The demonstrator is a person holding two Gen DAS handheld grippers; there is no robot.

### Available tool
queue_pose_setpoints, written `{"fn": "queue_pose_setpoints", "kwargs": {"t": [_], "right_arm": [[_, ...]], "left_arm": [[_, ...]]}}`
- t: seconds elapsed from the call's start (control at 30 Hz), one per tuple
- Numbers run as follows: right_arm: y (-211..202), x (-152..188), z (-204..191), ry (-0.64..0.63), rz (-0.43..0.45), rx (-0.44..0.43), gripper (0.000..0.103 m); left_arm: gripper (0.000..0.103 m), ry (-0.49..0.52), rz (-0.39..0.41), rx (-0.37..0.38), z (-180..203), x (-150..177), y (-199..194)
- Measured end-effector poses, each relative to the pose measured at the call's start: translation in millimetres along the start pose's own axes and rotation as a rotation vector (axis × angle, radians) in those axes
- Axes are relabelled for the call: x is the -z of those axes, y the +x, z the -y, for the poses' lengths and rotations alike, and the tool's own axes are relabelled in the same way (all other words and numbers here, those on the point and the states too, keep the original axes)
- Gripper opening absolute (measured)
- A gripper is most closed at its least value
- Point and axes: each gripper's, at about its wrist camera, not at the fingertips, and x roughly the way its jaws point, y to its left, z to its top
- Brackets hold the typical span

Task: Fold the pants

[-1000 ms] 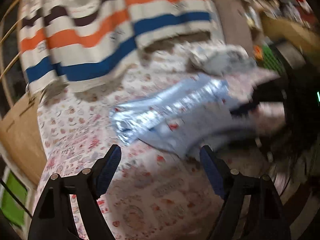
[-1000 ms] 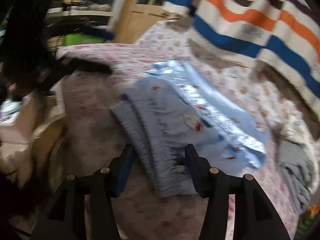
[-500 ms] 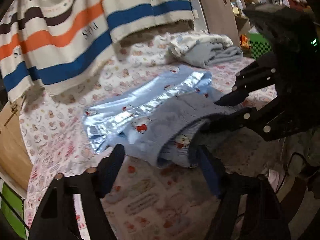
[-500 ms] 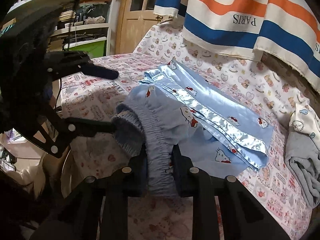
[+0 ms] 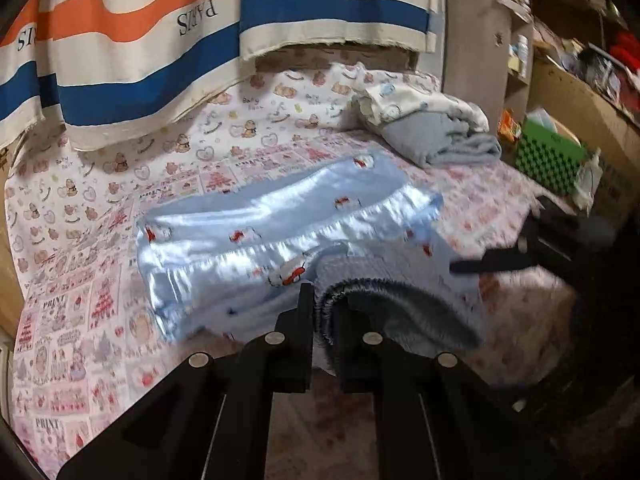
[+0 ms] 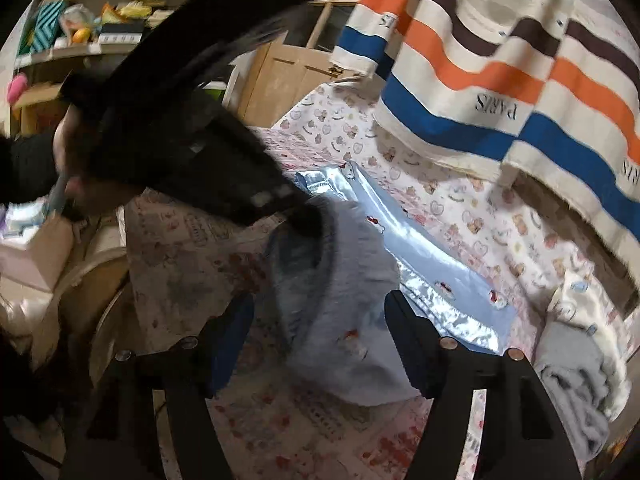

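Note:
Light blue satin pants (image 5: 260,240) with a cartoon print lie on the patterned bed sheet (image 5: 80,280), waist end toward me. My left gripper (image 5: 323,312) is closing, and its pads pinch the gathered waistband (image 5: 400,300), lifting that edge. In the right wrist view the same pants (image 6: 432,264) stretch away to the right. The left gripper (image 6: 296,208) comes in from the upper left onto the raised waistband (image 6: 352,280). My right gripper (image 6: 318,320) is opening. The waist fabric bulges between its spread fingers, which do not press it.
A striped blanket (image 5: 160,40) hangs over the back of the bed. A folded grey and white pile (image 5: 436,132) sits at the far right of the sheet, with a green crate (image 5: 548,160) beyond the edge. A wooden door (image 6: 288,76) and cluttered shelves (image 6: 80,40) stand left.
The left gripper moved in over the waist end and closed on the waistband. The right gripper, shut on the waistband half a second ago, has spread its fingers and let go.

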Motion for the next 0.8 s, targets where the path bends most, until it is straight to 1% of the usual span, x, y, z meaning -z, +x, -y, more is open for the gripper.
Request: {"fn": "queue_pose_setpoints", "kwargs": {"t": [0.07,0.13,0.2,0.3,0.43,0.53,0.57,0.63,0.67,0.73,0.8], "right_arm": [[7.0,0.7,0.0,-0.024,-0.025,0.030,0.069],[14.3,2.2,8.0,0.010,-0.061,0.061,0.069],[17.2,4.0,16.3,0.051,-0.078,0.068,0.069],[22.7,8.6,25.4,0.056,-0.097,0.071,0.069],[28.6,10.0,26.1,-0.006,-0.119,0.065,0.069],[28.4,8.1,25.5,-0.086,-0.111,0.080,0.069],[28.1,8.0,24.3,-0.099,-0.111,0.076,0.069],[28.2,9.0,24.4,-0.124,-0.121,0.030,0.069],[28.2,9.6,23.0,-0.137,-0.124,0.024,0.069],[30.0,11.1,19.2,-0.182,-0.142,0.044,0.069],[29.1,10.7,18.7,-0.214,-0.119,0.053,0.069]], "left_arm": [[0.008,-0.017,0.003,-0.004,-7.0,-8.4,-0.3],[0.008,-0.028,0.007,-0.008,-14.5,-15.0,1.0],[0.008,-0.051,0.014,-0.015,-23.0,-19.2,3.1],[0.008,-0.091,0.000,0.017,-33.7,-22.4,9.4],[0.008,-0.099,-0.010,0.037,-36.7,-24.7,14.3],[0.008,-0.134,-0.012,0.078,-42.2,-26.3,13.4],[0.008,-0.135,-0.009,0.075,-43.1,-27.0,13.0],[0.008,-0.125,0.002,0.055,-44.0,-29.6,12.0],[0.008,-0.124,0.003,0.056,-44.6,-30.7,12.2],[0.008,-0.135,-0.001,0.072,-47.2,-33.2,13.7],[0.008,-0.139,-0.001,0.075,-48.5,-34.9,15.8]]}}
